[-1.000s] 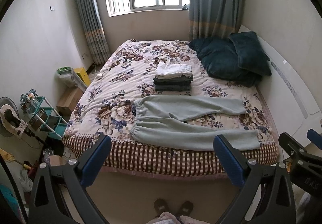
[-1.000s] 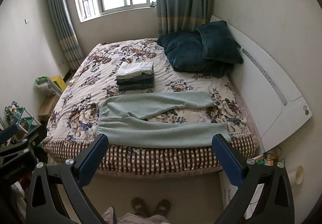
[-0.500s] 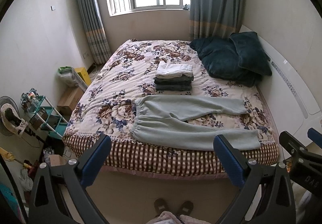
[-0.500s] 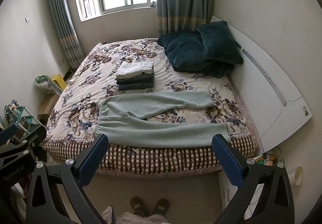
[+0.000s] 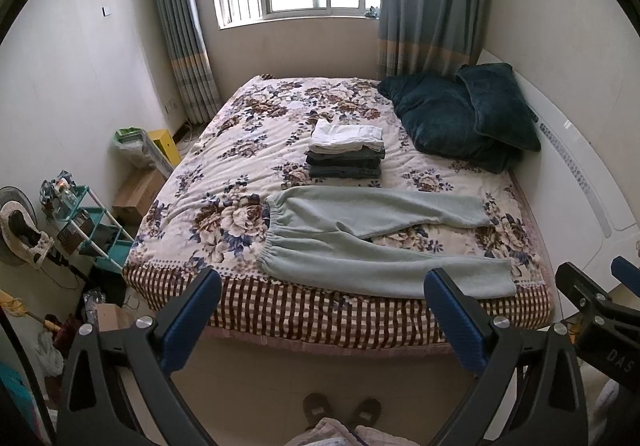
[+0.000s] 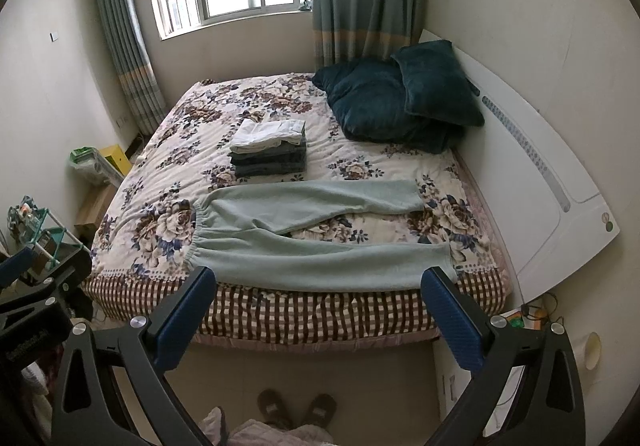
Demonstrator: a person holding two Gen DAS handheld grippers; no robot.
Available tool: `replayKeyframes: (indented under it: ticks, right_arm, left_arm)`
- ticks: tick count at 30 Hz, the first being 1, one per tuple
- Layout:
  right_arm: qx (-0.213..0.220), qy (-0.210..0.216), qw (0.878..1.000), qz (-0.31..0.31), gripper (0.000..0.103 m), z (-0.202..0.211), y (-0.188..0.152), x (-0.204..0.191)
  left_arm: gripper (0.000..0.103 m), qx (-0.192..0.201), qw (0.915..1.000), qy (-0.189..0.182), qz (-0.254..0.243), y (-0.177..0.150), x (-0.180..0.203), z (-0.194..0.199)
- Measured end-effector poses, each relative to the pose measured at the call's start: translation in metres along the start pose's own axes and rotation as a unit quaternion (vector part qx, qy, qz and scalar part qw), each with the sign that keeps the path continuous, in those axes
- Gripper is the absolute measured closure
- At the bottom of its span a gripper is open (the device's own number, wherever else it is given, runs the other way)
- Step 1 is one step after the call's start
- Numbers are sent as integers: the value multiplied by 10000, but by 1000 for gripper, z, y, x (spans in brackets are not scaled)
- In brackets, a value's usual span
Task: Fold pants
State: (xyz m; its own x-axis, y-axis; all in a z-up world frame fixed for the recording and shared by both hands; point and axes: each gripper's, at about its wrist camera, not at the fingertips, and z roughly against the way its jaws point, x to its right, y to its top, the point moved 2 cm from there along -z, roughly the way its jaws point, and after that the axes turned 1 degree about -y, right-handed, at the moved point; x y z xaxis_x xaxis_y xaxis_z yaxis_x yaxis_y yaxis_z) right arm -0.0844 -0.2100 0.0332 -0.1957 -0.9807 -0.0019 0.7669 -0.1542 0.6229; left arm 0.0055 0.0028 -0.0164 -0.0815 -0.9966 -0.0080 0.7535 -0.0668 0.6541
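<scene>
Pale green pants point(image 5: 360, 246) lie spread flat on the near part of the floral bed point(image 5: 240, 149), waistband to the left, both legs running right, the near leg along the bed's front edge. They also show in the right wrist view point(image 6: 320, 238). My left gripper point(image 5: 320, 310) is open and empty, held off the bed in front of its near edge. My right gripper point(image 6: 320, 306) is open and empty too, beside it to the right. The right gripper's frame shows at the left view's right edge point(image 5: 592, 310).
A stack of folded clothes point(image 5: 346, 151) sits mid-bed behind the pants. Dark teal pillows point(image 5: 460, 117) lie against the white headboard point(image 5: 580, 181) at right. A teal shelf rack point(image 5: 92, 221) and boxes crowd the floor at left. Slippers point(image 5: 340, 408) stand on the floor below.
Both views have drifted very slightly. The pants and the grippers' open jaws are unchanged.
</scene>
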Motion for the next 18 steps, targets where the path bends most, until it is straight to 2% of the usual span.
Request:
replayKeyframes:
  ticks: [18]
  right_arm:
    - [-2, -14, 10000, 4, 0, -1, -2, -1]
  left_arm:
    - [0, 27, 10000, 20, 17, -5, 2, -1]
